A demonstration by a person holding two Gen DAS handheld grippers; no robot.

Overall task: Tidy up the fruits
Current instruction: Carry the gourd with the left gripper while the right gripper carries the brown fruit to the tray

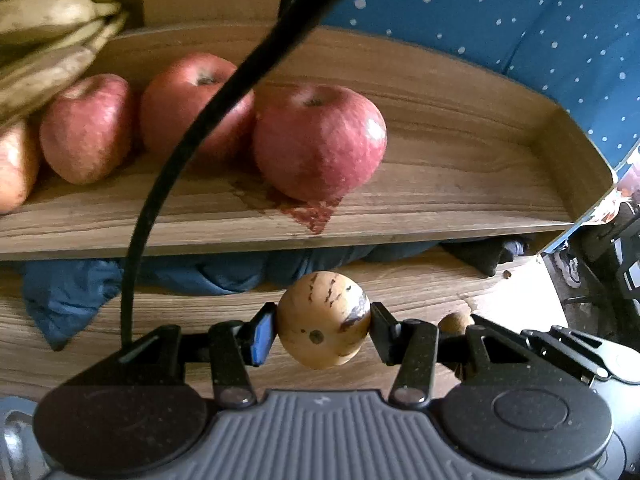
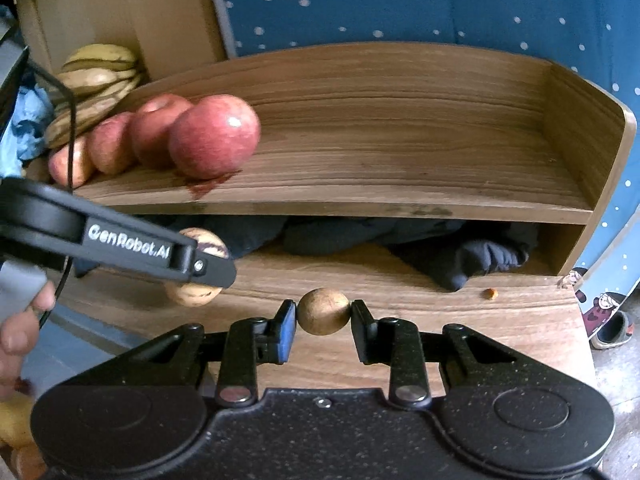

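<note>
My left gripper (image 1: 323, 320) is shut on a tan, brown-flecked round fruit (image 1: 323, 319), held above the wooden table in front of the shelf. It also shows in the right wrist view (image 2: 200, 268), partly hidden by the left gripper's finger (image 2: 160, 252). My right gripper (image 2: 324, 312) is shut on a smaller brown round fruit (image 2: 324, 311), held just right of the left one. Several red apples (image 1: 319, 142) (image 2: 214, 141) sit in a row on the wooden shelf (image 1: 460, 168) (image 2: 400, 160), with bananas (image 1: 48, 28) (image 2: 96, 80) at its left end.
The right half of the shelf is bare wood with a raised side wall (image 2: 580, 132). Dark blue cloth (image 2: 460, 256) is stuffed under the shelf. A black cable (image 1: 192, 136) crosses the left wrist view. A blue dotted fabric (image 2: 400, 0) hangs behind. Yellow fruit (image 2: 14, 424) lies at lower left.
</note>
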